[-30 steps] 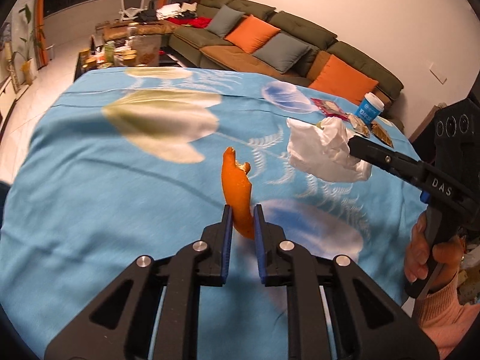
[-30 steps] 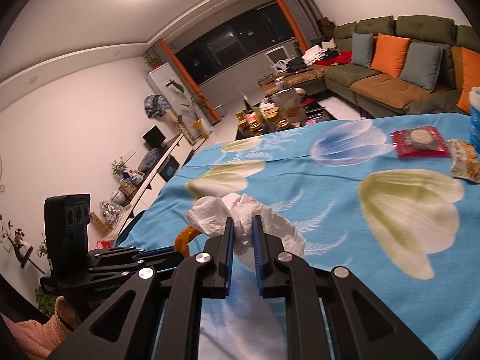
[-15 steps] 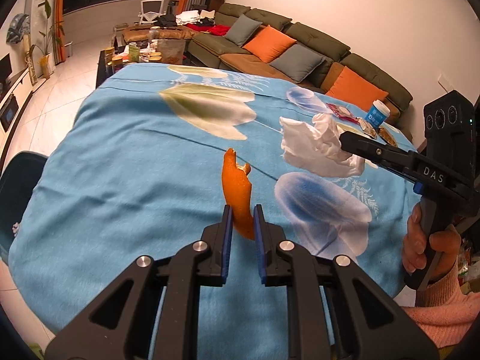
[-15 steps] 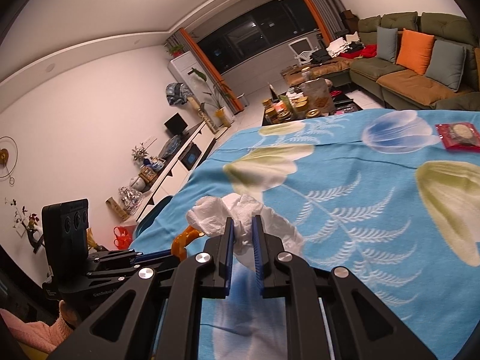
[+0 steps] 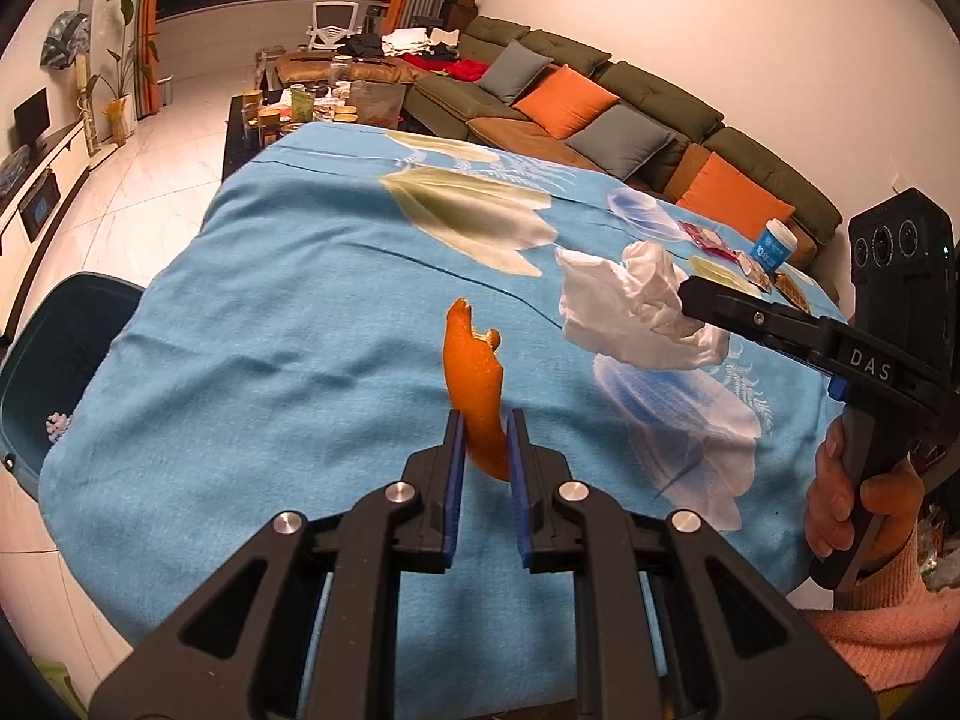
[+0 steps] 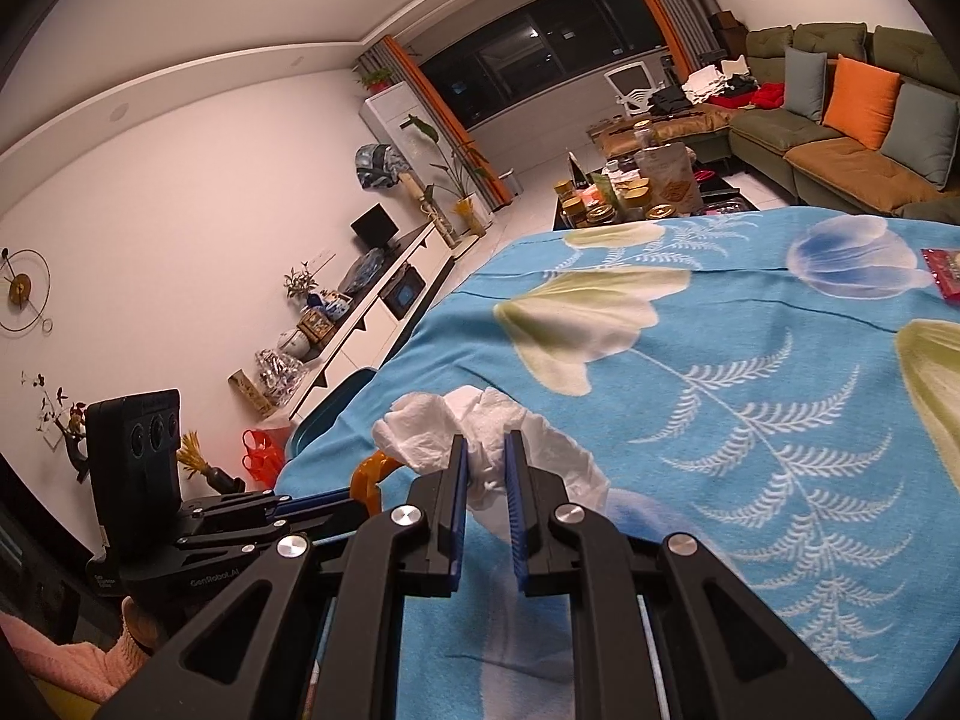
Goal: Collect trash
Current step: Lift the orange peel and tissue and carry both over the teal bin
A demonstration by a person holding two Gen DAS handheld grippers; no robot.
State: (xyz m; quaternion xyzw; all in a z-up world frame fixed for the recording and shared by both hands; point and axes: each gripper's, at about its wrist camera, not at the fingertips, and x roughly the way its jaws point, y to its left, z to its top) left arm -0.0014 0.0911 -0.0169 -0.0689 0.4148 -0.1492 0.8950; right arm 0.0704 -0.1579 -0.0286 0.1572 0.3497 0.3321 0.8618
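Two pieces of trash in hand, both featherweight. Left tool (image 5: 485,447) pinched on the lower end of a curled strip of orange peel (image 5: 474,378); right tool (image 6: 485,468) pressed together on a wad of crumpled white tissue (image 6: 480,420).

Peel: light, leathery, stiff enough to stand up out of the pads, probably a little slick on the waxy outer skin. Best taken across its width near one end, as now, with the thin edges left free. Likely to pivot if swung hard, since only the bottom tip sits between the pads.

Tissue: soft, compressible, nothing to break. Safe to squeeze anywhere in the bulk; a bite on a loose flap alone would risk tearing or slipping out. Present bite goes through the middle of the wad, with folds spilling out to both sides and ahead of the fingertips.

Peel rises up and forward from the left tool, clear of the blue flowered cloth on the worktop (image 5: 288,312). Tissue bulges ahead of the right tool, likewise lifted off the cloth. Seen from the left tool, tissue hangs forward and to the right; dark bin (image 5: 57,360) lies low to the left, beyond the worktop's edge, looking like the drop point. More litter, including a cup (image 5: 776,245), far ahead on the right.
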